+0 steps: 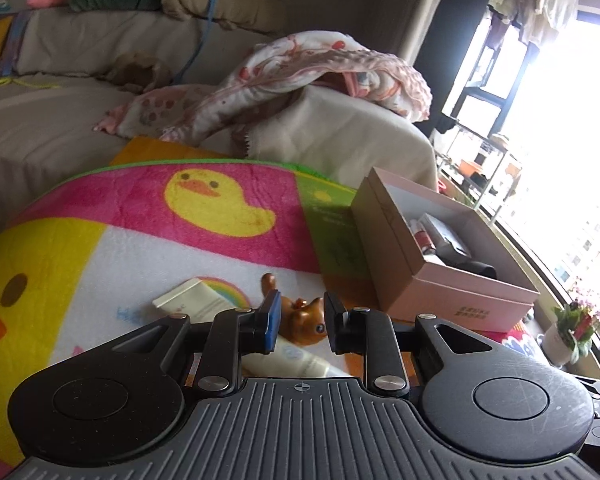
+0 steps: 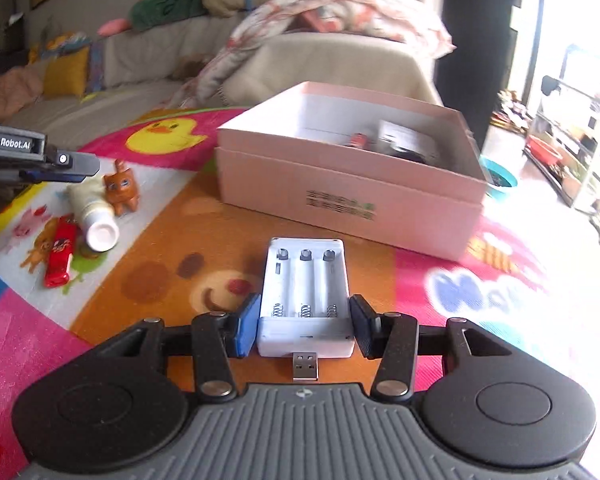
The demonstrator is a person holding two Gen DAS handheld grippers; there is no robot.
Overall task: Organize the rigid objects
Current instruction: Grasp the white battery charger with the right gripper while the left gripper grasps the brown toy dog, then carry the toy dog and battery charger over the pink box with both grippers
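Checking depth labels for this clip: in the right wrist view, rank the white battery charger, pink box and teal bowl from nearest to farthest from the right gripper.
1. White battery charger: between the right gripper fingers.
2. Pink box: straight ahead, beyond the charger.
3. Teal bowl: behind the box's right corner, on the floor.

Fleecy cloth blanket (image 2: 204, 240), matt pink cardboard box (image 2: 340, 196), glossy white plastic charger (image 2: 306, 280)

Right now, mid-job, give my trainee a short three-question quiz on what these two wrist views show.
1. True or false: the right gripper holds the white battery charger.
2. What sits between the left gripper fingers: A) brown cat figurine, B) red lighter, C) cream tube?
3. Fill in: the pink box is ____ (lidded/open).

Key: 1 true; 2 A, not gripped yet; 3 open.
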